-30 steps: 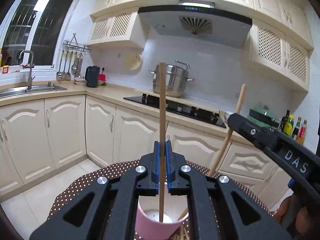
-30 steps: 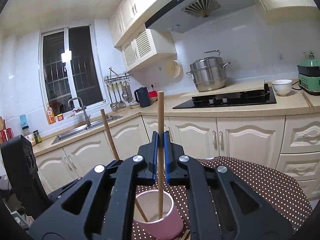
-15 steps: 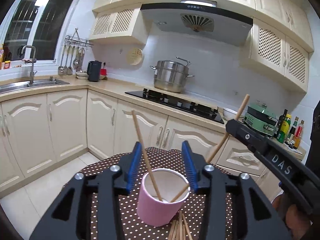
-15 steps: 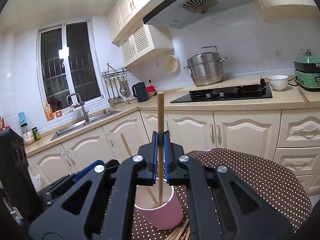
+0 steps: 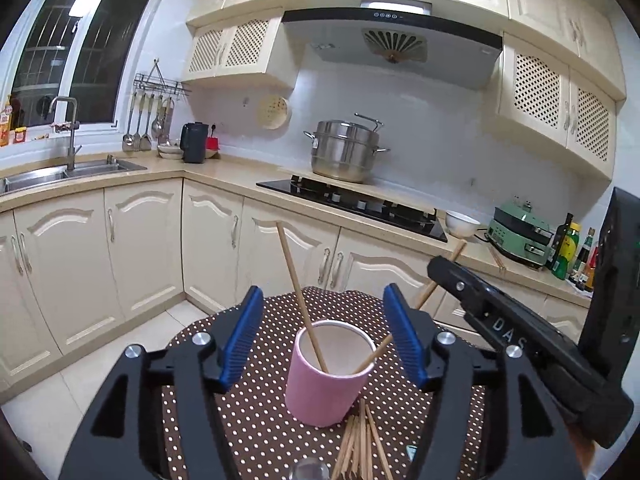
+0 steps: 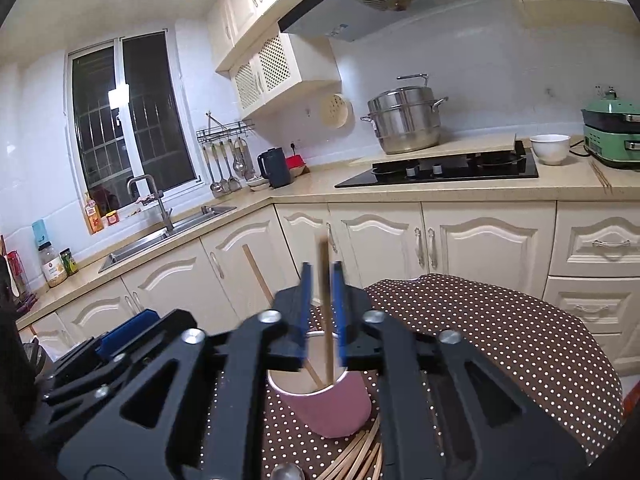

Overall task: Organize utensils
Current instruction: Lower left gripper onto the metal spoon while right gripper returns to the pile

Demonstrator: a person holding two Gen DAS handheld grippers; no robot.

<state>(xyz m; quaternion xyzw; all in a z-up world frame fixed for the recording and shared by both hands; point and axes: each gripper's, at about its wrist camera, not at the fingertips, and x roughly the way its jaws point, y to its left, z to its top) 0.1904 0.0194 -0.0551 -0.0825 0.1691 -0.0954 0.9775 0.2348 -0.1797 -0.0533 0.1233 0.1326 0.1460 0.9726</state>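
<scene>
The pink cup stands upright on the dotted brown tablecloth, directly ahead of both your tools. Two chopsticks are inside it. One chopstick leans toward the left with its lower end against the inner wall; nothing holds it. The second chopstick stands nearly vertical in the right wrist view, lower end inside the cup, shaft blurred.

Your right gripper has its blue pads slightly parted, with a narrow gap on each side of that second chopstick; no firm pinch is visible. From the left wrist view the same chopstick slants up to the right, out of the cup and into the black body of that gripper.

Your left gripper is spread wide, its pads well apart on either side of the cup and touching nothing.

A loose bundle of chopsticks lies flat on the cloth just beside the cup's base, on the near side. A small round metallic object sits at the bottom edge of both views; its identity cannot be determined.

Behind the table: cream cabinets, a black hob and a steel steamer pot.
</scene>
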